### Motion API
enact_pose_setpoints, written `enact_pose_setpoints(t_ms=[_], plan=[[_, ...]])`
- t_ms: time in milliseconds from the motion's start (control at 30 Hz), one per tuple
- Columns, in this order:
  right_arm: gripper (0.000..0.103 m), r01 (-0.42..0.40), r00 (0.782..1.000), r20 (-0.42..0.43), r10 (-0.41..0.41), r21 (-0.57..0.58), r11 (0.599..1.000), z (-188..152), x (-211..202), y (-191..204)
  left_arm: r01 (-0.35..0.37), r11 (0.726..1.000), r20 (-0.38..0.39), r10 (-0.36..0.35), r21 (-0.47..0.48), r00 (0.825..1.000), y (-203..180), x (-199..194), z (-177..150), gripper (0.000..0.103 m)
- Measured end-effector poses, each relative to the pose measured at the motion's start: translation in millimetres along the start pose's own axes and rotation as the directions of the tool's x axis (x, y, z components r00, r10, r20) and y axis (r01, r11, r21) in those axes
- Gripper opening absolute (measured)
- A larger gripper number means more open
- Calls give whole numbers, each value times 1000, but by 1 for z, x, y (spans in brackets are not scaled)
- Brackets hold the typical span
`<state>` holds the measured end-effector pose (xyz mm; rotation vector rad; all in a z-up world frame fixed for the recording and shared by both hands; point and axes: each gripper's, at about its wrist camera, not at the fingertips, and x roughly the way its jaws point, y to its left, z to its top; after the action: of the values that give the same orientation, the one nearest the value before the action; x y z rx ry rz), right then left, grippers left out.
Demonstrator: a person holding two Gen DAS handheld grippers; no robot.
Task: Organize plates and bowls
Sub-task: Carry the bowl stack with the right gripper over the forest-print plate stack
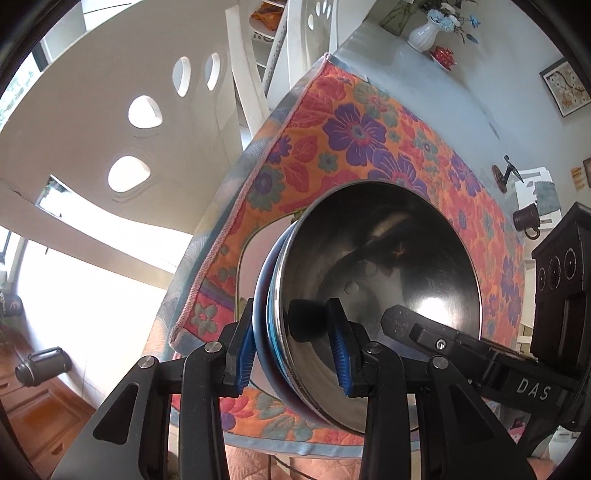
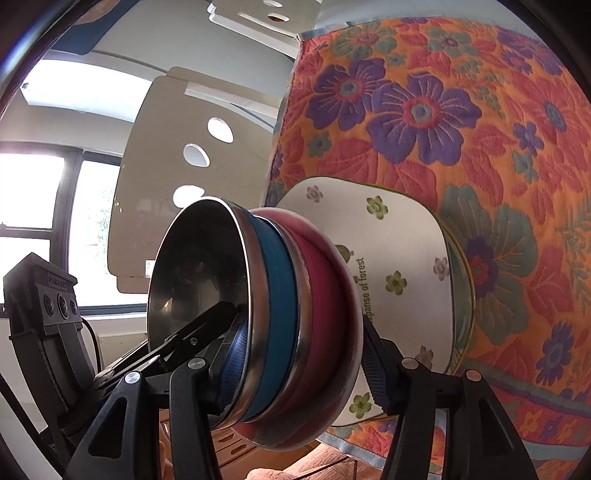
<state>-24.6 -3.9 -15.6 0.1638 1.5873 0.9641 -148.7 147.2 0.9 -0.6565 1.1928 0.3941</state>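
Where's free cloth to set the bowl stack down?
Open floral cloth beyond the square plate, toward the vase. Crowded at the near edge: both grippers (left, right) clamp the bowl stack over the plate.

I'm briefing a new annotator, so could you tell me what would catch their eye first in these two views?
A nested stack of bowls, shiny steel inside, blue and red outside, fills the middle, clamped from opposite sides by the left gripper and the right gripper. Behind it spreads a loud orange floral tablecloth, with a white flowered square plate under the stack.
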Motion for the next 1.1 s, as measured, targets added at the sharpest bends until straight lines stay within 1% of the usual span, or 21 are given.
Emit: enact_pose_setpoints(t_ms=[300,433,567,667,733,833,967,1000,1100], plan=[[56,-15,1000,24,14,20,1000,2,0,-14,-3,999,-13,4,48,1000,-9,6,-4,31],[56,-20,999,29,19,29,999,2,-2,-18,10,998,-25,-9,58,1000,-11,8,-7,31],[56,-5,999,39,4,33,999,2,-7,-21,17,997,-38,-14,75,999,-17,12,-10,31],[56,22,999,43,-24,30,999,1,-10,-22,29,996,-44,-25,86,999,-23,14,-11,31],[56,40,998,47,-42,36,999,1,-13,-24,17,995,-45,-13,100,999,-28,16,-12,32],[58,39,998,51,-41,52,998,2,-14,-27,12,994,-42,-8,107,999,-29,16,-12,32],[58,57,997,44,-59,45,997,3,-19,-23,9,996,-24,-7,90,1000,-25,9,-9,32],[58,53,997,52,-55,41,998,2,-24,-22,17,996,-7,-16,85,1000,-22,2,-8,32],[60,49,994,103,-49,5,999,-2,-47,-16,12,996,35,-16,89,999,-19,-19,-6,32]])
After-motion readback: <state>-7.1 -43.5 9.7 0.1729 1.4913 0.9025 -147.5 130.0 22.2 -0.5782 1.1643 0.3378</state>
